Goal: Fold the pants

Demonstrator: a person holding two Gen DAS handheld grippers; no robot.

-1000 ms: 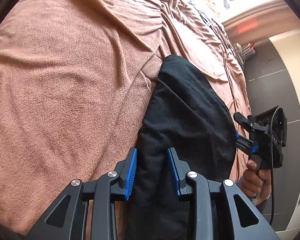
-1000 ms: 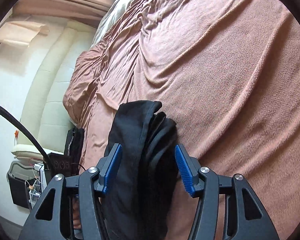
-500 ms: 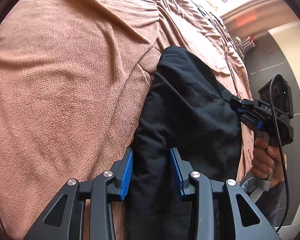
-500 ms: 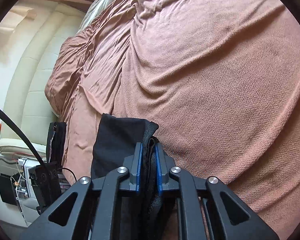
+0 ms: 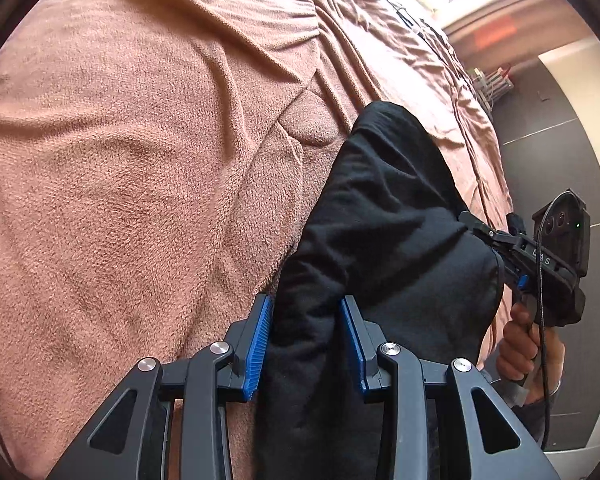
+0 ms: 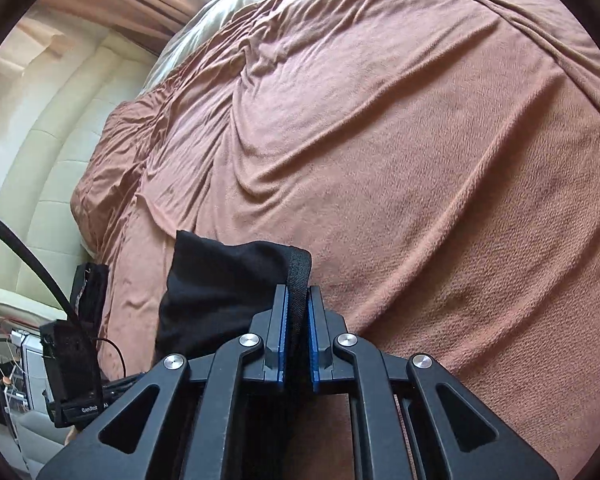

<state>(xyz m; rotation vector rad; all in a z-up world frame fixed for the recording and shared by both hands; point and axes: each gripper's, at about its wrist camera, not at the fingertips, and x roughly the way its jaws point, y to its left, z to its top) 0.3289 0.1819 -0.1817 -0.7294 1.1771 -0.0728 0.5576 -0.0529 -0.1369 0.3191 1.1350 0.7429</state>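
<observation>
1. A second ago our right claw (image 6: 297, 332) stood wide apart around the bunched black pants (image 5: 380, 240); now its blue pads are clamped together on a thick seamed edge of the cloth, having closed within that second.
2. Our left claw (image 5: 305, 344) has changed little: its pads (image 5: 258, 344) still press a thick roll of the same pants between them, set only slightly wider than before.
3. In the left wrist view the right claw (image 5: 470, 220) has come up from the bed's edge to bite the far side of the pants, and the cloth between the two claws now looks pulled into a broader, tauter sheet than a second ago.
4. The pants lie at the near edge of the bed (image 5: 140, 160), partly lifted by both claws, with one rounded end resting on the pinkish-brown blanket (image 6: 380, 160).
5. The person's hand (image 5: 520, 344) grips the right handle, with a black cable (image 5: 542, 320) running down past it.
6. In the right wrist view we see the left device's black housing (image 6: 72, 364), a cable (image 6: 24, 252) arching over it, and a cream padded headboard (image 6: 40, 200) behind.
7. The blanket is rumpled into long creases, and a dark tiled floor (image 5: 540, 152) shows beyond the bed; the pants themselves hide most of what lies under and between the claws.
</observation>
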